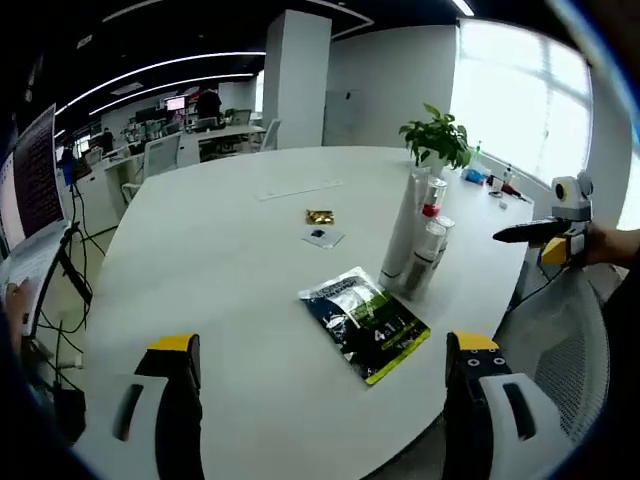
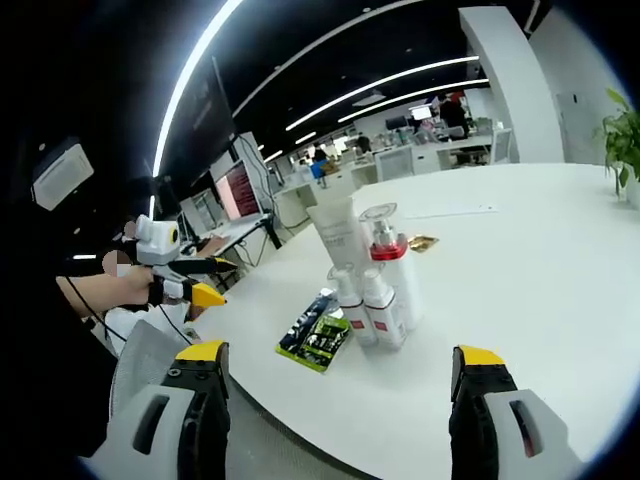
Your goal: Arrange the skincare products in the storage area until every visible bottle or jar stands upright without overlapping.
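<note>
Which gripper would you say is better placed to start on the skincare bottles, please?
Probably the right gripper: the bottles stand centred between its open jaws. In the left gripper view they sit off to one side, behind the flat sachet.

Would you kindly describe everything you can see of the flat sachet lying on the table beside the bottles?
The sachet is a flat, glossy foil-like packet, mostly dark blue-black with a silvery patch at one end and a yellow-green band and edge at the other; its print is too small to read. It lies flat on the white table, near the table's edge, just beside the cluster of skincare bottles. Whether it touches the nearest bottle is unclear. Neither hand-held gripper touches it.
</note>
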Action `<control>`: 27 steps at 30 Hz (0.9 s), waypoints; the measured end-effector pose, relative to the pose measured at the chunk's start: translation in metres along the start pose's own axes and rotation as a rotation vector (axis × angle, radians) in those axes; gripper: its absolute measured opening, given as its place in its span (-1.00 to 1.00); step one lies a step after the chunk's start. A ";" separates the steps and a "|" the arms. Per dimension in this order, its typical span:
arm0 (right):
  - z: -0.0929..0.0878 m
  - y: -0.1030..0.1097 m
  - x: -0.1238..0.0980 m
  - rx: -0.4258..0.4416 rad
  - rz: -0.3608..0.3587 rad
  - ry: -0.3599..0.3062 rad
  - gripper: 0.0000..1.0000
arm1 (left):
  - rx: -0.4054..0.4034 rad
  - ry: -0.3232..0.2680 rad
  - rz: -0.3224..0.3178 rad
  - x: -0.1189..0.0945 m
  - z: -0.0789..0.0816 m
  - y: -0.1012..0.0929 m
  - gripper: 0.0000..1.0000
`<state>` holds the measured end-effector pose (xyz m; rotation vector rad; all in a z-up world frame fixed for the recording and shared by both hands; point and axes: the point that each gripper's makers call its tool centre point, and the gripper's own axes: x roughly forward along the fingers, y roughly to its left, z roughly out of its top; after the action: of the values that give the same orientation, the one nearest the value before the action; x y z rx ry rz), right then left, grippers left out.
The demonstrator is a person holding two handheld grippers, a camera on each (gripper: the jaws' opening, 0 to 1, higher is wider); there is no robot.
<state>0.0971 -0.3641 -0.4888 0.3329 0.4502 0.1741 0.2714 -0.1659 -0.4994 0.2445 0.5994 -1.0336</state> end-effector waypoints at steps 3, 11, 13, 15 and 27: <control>-0.001 -0.002 0.001 -0.006 -0.005 0.002 0.94 | 0.008 0.015 -0.012 0.010 0.004 -0.001 0.88; -0.001 -0.007 0.001 0.000 -0.027 -0.006 0.93 | 0.039 0.052 -0.051 0.037 0.014 0.000 0.84; -0.003 -0.008 0.002 0.007 -0.028 0.002 0.92 | 0.041 0.070 -0.052 0.043 0.015 0.001 0.83; -0.003 -0.010 0.003 0.012 -0.035 0.001 0.92 | 0.042 0.084 -0.057 0.048 0.016 0.001 0.78; -0.011 -0.027 0.005 0.024 -0.097 0.004 0.89 | 0.079 0.142 -0.092 0.081 0.028 0.007 0.69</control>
<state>0.0988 -0.3856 -0.5092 0.3336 0.4719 0.0745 0.3169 -0.2345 -0.5235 0.3652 0.7039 -1.1365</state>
